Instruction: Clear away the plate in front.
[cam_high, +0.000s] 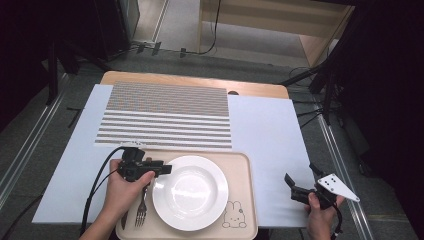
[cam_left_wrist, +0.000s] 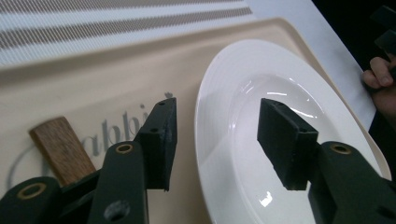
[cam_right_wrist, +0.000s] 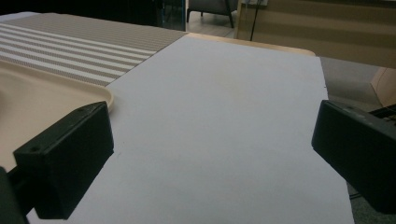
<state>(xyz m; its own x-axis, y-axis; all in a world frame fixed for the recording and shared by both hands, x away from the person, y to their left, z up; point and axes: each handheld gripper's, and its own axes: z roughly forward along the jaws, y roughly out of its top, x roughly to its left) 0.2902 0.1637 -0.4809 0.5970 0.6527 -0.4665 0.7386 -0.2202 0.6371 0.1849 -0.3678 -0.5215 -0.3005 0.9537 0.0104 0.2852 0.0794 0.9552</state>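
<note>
Two grippers are in view. The left gripper (cam_high: 162, 168) hangs with its jaws apart over the left rim of the white plate (cam_high: 190, 192), gripping nothing; the fork (cam_high: 142, 206) and a wooden-handled utensil (cam_left_wrist: 63, 149) lie on the tray (cam_high: 246, 200) just behind it. The right gripper (cam_high: 295, 186) is spread wide and empty over the white sheet (cam_right_wrist: 224, 121), well apart from the plate.
</note>
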